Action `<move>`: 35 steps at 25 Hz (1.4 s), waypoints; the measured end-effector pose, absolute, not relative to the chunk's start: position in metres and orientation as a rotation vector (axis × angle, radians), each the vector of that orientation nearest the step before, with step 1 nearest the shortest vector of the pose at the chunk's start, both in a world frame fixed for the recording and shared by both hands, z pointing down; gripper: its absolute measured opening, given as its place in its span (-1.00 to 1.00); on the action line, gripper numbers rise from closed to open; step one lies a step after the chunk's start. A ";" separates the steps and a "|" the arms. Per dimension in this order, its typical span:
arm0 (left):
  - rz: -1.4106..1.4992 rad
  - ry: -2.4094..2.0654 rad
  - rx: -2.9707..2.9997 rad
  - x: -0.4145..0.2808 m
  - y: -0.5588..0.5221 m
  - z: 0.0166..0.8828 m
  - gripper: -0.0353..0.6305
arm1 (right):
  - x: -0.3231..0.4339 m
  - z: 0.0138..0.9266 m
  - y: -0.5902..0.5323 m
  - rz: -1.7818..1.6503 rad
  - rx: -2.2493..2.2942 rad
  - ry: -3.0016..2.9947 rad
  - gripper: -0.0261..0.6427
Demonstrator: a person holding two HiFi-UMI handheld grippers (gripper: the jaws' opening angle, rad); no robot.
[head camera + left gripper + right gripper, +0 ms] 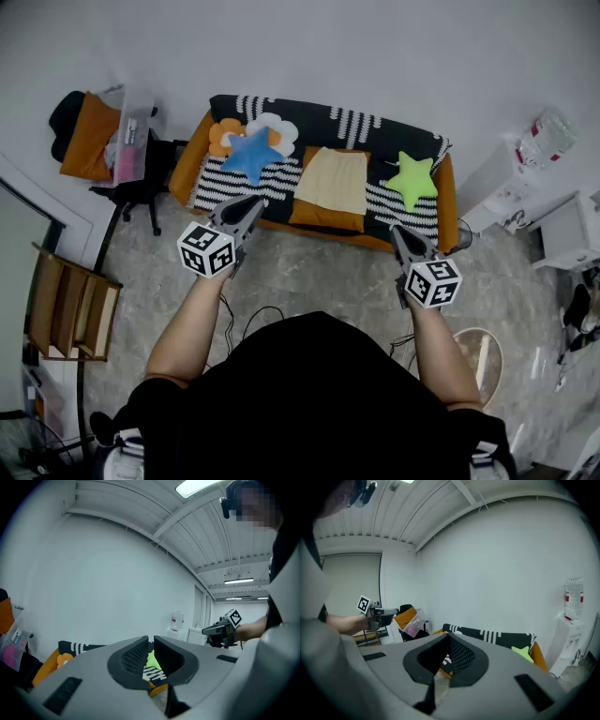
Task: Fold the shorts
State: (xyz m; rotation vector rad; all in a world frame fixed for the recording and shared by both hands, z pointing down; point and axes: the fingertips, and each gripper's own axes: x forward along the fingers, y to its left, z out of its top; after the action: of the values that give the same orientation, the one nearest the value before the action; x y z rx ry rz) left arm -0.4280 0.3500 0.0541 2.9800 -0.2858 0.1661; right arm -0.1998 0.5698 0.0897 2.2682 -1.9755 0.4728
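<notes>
The pale yellow shorts [335,178] lie flat on an orange cushion in the middle of the sofa [187,159], which is draped with a black-and-white striped blanket. Both grippers are held up in the air in front of the sofa, short of the shorts. My left gripper [251,208] [150,639] points toward the blue star pillow [249,155]; its jaws are almost together, with only a thin slit and nothing in it. My right gripper [401,234] [449,634] points toward the green star pillow [411,178], shut and empty. From each gripper view the shorts are hidden behind the jaws.
A flower pillow [272,127] lies behind the blue star. A chair with orange cloth and a bag [103,141] stands left of the sofa, a wooden rack [70,305] nearer left. A water dispenser [525,173] and white cabinet stand right. A cable [253,319] crosses the floor.
</notes>
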 end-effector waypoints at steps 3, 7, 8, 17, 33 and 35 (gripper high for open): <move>0.169 -0.274 2.978 -0.432 0.343 0.055 -0.73 | -0.204 0.094 0.571 0.492 2.282 -1.950 -0.91; 0.181 -0.251 2.978 -0.435 0.340 0.058 -0.73 | -0.209 0.094 0.573 0.493 2.301 -1.927 -0.91; 0.180 -0.245 2.977 -0.435 0.339 0.059 -0.73 | -0.210 0.094 0.572 0.493 2.305 -1.922 -0.91; 0.177 -0.194 2.972 -0.441 0.329 0.060 -0.71 | -0.216 0.086 0.561 0.491 2.384 -1.870 -0.91; 0.179 -0.192 2.993 -0.447 0.306 0.065 -0.06 | -0.232 0.072 0.521 0.303 2.321 -1.905 0.04; 0.179 -0.198 2.991 -0.447 0.302 0.065 -0.05 | -0.232 0.072 0.516 0.304 2.312 -1.912 0.05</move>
State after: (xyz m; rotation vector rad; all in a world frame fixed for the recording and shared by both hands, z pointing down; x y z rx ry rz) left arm -0.4469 0.3022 0.0650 2.9910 -0.1976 0.1787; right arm -0.2319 0.5157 0.0718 2.3124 -1.9117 0.3043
